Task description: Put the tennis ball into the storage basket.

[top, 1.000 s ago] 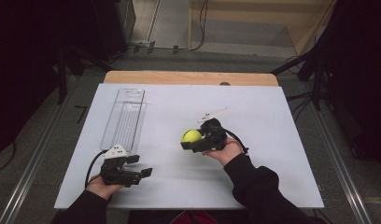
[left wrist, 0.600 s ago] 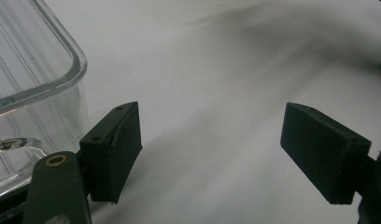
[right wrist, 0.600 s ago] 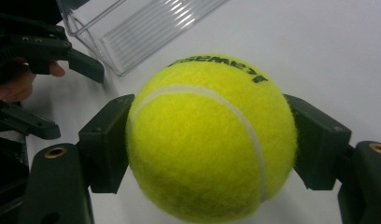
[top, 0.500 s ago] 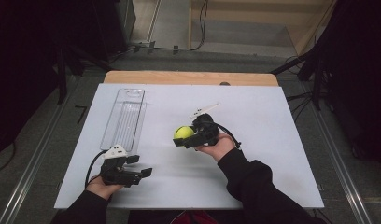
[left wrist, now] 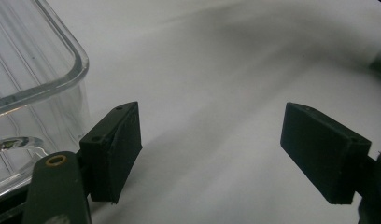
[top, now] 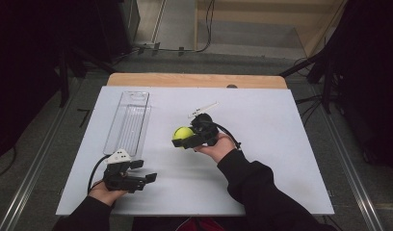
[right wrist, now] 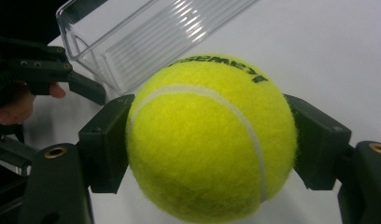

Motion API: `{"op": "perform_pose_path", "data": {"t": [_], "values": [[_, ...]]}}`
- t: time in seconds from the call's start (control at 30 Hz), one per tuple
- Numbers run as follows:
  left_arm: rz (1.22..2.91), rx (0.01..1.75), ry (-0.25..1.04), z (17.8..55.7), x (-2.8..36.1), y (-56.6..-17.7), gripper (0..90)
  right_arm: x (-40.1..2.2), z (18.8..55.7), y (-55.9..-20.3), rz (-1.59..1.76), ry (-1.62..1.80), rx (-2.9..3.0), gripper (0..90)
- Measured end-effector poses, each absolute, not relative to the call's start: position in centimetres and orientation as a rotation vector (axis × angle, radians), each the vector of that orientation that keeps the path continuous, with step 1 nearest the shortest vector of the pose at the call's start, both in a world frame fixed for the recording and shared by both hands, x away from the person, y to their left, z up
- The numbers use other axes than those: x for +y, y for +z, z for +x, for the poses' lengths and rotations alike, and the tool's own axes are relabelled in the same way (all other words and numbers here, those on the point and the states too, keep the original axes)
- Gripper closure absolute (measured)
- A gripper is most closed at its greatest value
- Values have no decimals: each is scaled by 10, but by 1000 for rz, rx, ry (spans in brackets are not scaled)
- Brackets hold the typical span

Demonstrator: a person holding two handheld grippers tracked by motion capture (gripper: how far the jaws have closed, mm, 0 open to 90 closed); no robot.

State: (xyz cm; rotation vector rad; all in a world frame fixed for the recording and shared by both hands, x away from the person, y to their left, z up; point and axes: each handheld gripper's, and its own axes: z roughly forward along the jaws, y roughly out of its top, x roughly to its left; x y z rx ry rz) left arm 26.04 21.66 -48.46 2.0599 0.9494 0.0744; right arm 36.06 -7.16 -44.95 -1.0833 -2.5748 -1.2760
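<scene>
We record two hand-held grippers of black plastic. The left gripper [top: 137, 177], at lower left of the high view, carries a pale grey three-cornered plate on top and trails a black cable looping to its left. The right gripper [top: 184, 138], at centre frame, trails a similar black cable. Each has two rectangular black jaw blocks with small screw holes, mounted on dark arms with brass-coloured eyelets. Both sleeves are black.
</scene>
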Motion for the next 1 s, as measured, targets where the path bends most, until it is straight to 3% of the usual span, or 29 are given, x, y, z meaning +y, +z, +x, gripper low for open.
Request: {"op": "perform_pose_path", "data": {"t": [1.0], "values": [[2058, 954, 79, 261, 218, -485, 211, -25, 385, -432, -1052, -1300, -2601, 229]]}}
